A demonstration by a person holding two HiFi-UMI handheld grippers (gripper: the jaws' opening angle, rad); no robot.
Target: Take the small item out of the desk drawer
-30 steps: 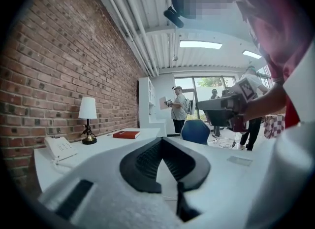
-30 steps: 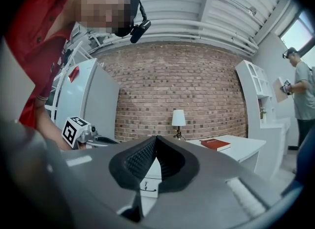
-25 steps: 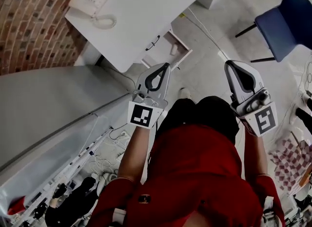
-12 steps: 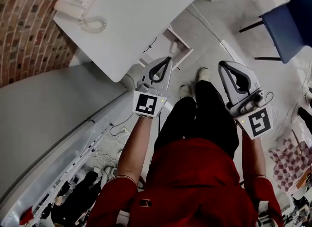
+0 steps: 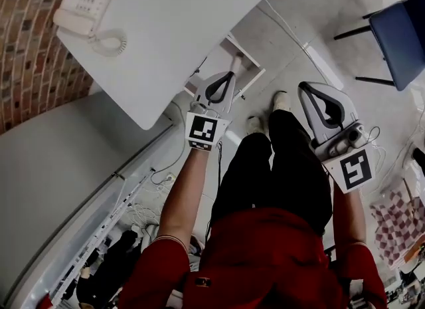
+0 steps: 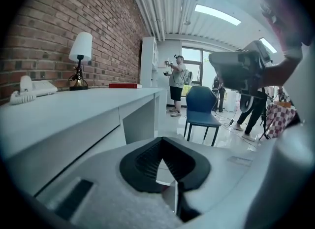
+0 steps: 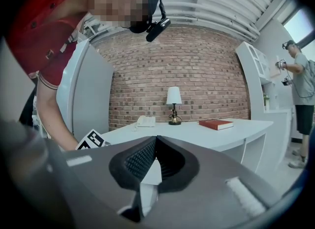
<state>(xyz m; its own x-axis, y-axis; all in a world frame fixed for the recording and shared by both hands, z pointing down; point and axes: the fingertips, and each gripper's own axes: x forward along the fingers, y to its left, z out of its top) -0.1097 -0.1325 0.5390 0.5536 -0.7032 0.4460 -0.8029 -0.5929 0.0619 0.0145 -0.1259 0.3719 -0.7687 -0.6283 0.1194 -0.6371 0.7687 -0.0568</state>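
Left claw [image 5: 230, 75] closed, nothing in it, tips near the open drawer [image 5: 254, 68] below the white table [image 5: 186, 15]. Right claw [image 5: 305, 88] closed too, empty, well apart from the drawer.

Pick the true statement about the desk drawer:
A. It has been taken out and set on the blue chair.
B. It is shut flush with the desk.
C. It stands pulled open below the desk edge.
C: the head view shows the drawer pulled out from under the desk, its inside open to view, with the left gripper in front of it, fingers together.
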